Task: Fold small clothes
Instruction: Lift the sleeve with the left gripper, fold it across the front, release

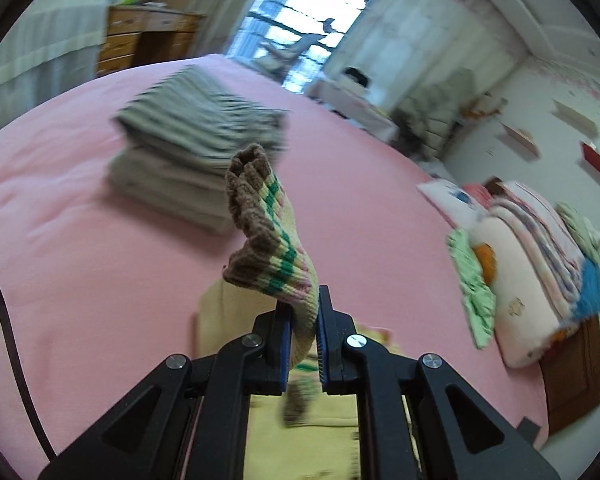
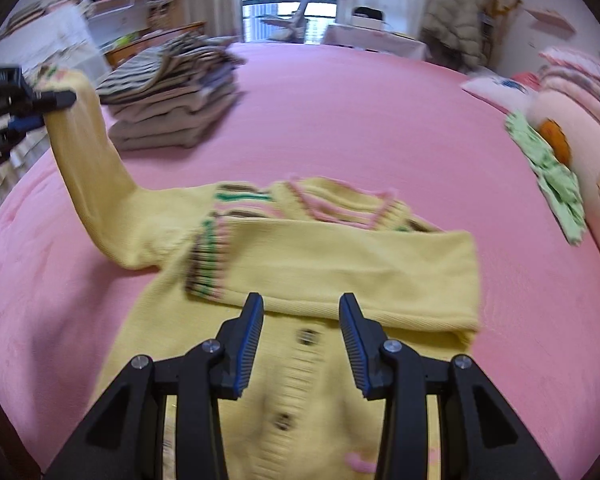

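A small yellow knit cardigan (image 2: 300,364) lies front up on the pink bed (image 2: 340,120). Its right sleeve (image 2: 364,276) is folded across the chest. My left gripper (image 1: 303,316) is shut on the striped cuff (image 1: 260,224) of the left sleeve and holds it lifted above the bed; it also shows at the left edge of the right wrist view (image 2: 40,110), with the sleeve (image 2: 88,176) hanging down to the cardigan. My right gripper (image 2: 302,304) is open and empty, just above the cardigan's button band.
A stack of folded striped and grey clothes (image 2: 172,92) sits at the far left of the bed. Pillows and folded blankets (image 2: 580,128) and a green cloth (image 2: 552,176) lie at the right edge. A window and furniture stand beyond the bed.
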Demonstrator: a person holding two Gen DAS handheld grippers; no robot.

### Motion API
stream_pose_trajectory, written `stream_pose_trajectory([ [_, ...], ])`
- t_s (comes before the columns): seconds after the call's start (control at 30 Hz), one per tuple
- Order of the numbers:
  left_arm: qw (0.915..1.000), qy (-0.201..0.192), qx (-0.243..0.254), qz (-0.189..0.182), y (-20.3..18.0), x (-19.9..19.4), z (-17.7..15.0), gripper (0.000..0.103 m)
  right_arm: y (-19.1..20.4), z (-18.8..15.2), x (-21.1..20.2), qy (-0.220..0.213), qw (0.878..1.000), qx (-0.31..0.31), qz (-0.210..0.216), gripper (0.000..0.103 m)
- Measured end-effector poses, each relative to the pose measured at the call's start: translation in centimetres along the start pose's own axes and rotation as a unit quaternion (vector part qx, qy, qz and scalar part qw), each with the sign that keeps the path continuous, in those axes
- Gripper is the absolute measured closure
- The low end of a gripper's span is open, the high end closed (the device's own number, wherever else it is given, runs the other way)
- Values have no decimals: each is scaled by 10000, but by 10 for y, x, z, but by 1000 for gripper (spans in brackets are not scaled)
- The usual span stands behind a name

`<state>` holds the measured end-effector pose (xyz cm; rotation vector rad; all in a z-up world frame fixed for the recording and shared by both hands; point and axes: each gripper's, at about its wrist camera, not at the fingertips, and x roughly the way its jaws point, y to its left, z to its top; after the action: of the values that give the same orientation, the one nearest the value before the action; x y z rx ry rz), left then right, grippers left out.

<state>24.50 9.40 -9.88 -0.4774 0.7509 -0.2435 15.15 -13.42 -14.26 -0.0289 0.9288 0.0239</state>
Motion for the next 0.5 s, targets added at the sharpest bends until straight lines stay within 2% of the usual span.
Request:
stream_pose_trajectory([
  [0.2, 9971, 344, 514, -440, -76, 25, -25, 94, -55, -11, -7, 48, 9987, 462, -226, 64],
  [0.3, 9923, 739, 802, -588, -107, 46, -50, 94, -80, -18, -9, 95, 9973, 624, -368, 64],
  [0.4, 9848, 1146, 1121, -665, -127, 67, -79, 94, -101, -24, -10, 121, 9962, 739, -443, 64],
  [0.5, 9733, 1631, 1467, -670, -142, 90, -112, 94, -116, -30, -7, 158, 9955, 811, -459, 63],
])
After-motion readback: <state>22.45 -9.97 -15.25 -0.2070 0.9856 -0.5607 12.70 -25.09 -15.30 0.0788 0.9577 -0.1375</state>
